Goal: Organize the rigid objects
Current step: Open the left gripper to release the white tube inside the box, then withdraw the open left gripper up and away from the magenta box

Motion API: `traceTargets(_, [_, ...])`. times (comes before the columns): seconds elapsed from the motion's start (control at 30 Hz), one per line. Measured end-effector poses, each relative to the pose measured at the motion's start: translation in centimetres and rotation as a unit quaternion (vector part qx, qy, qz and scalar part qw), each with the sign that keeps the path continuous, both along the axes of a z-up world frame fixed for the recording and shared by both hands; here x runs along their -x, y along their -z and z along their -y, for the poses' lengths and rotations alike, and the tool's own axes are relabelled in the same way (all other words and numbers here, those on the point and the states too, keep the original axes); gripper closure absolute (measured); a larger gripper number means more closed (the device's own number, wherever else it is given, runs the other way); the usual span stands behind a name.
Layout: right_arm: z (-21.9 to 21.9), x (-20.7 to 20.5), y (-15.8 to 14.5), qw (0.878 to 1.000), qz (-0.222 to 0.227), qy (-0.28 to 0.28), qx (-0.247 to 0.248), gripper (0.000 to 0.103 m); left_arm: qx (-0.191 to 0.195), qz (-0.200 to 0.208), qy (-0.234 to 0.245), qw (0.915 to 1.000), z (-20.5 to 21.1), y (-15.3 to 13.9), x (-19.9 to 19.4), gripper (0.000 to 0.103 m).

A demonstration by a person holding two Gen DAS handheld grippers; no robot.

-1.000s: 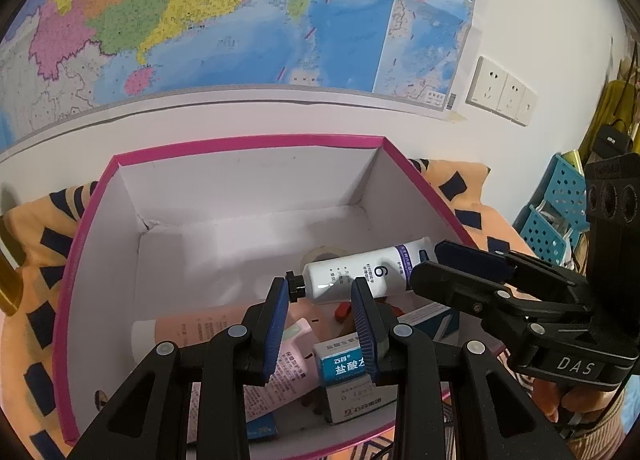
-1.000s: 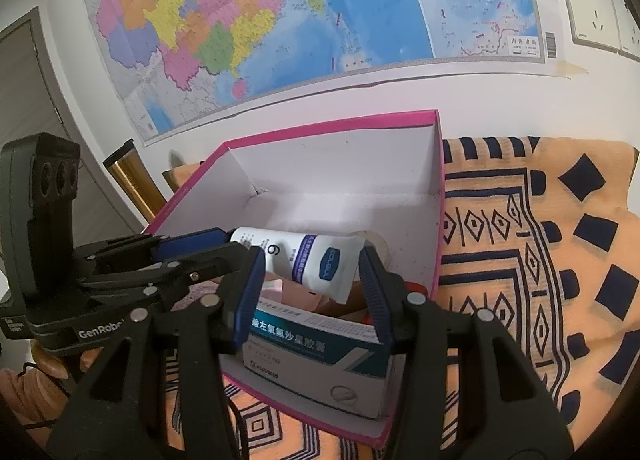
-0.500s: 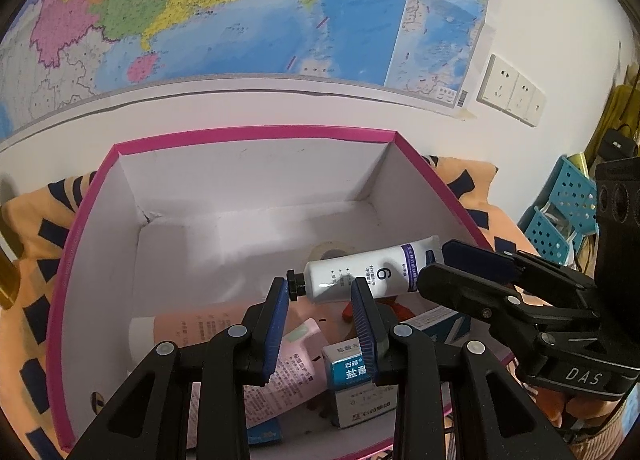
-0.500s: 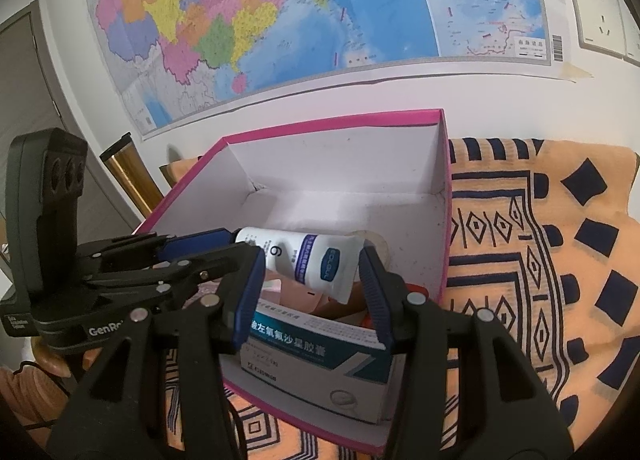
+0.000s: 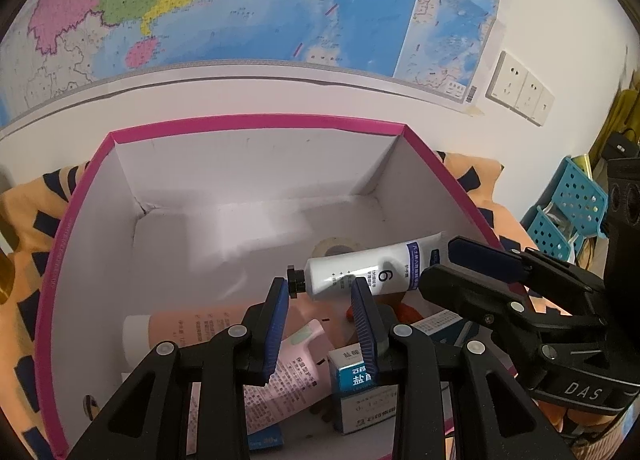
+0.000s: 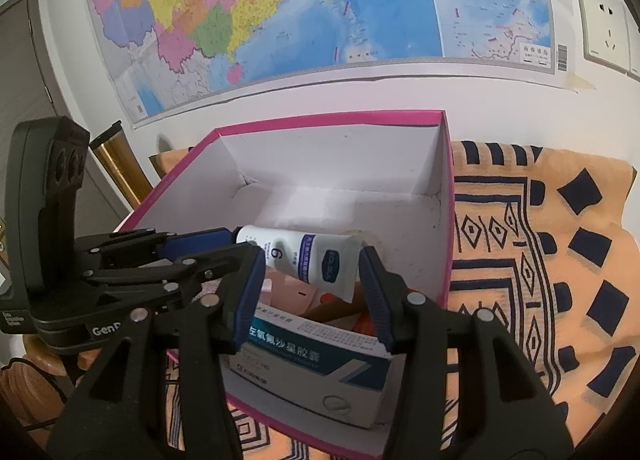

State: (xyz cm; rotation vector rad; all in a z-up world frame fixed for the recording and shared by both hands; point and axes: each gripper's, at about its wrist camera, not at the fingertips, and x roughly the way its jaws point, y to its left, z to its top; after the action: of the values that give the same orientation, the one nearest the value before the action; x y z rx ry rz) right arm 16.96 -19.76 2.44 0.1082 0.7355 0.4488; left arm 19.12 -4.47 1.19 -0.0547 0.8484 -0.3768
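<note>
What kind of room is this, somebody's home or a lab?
Probably a lived-in room at home or a small office: a big wall map, wall sockets, an orange patterned cloth under a pink-rimmed box of medicine packs and tubes.
</note>
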Motion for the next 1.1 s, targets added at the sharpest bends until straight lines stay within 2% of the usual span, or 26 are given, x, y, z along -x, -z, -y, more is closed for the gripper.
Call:
traceTargets(0.63, [-1.0, -0.6, 0.1, 1.0, -0.002, 0.0, 0.012, 0.052, 0.006, -0.001, -0.004, 1.0, -0.7, 0.2, -0.4, 0.07])
traceTargets(0.73, [-0.7, 0.0, 0.0, 1.0, 0.002, -0.005, 0.001, 0.052, 0.001, 0.027, -0.004, 0.9996, -1.0, -0.4, 1.0, 0.055])
traceTargets(0.8, [-0.6, 0.8, -0.2, 1.0, 0.009, -0.006, 0.001, 0.052, 0.0, 0.052, -0.009, 0.9986, -1.6, -1.0, 2.3, 0.035])
traceTargets(0.9, [-0.6, 2.4, -0.6, 1.0, 0.025, -0.014, -0.003, 0.05, 0.001, 0.083, -0.016, 0.9964, -2.6, -1.9, 4.4, 0.018])
traceTargets(1.03, [-1.0, 5.0, -1.2, 0.998, 0.053, -0.014, 0.0, 0.029, 0.002, 0.11, -0.038, 0.9932, -4.3, -2.8, 7.3, 0.004])
traceTargets(1.1, [-1.4, 6.4, -1.3, 0.997, 0.069, -0.012, 0.01, 0.025, -0.007, 0.123, -0.061, 0.9905, -5.3, -2.8, 8.8, 0.0])
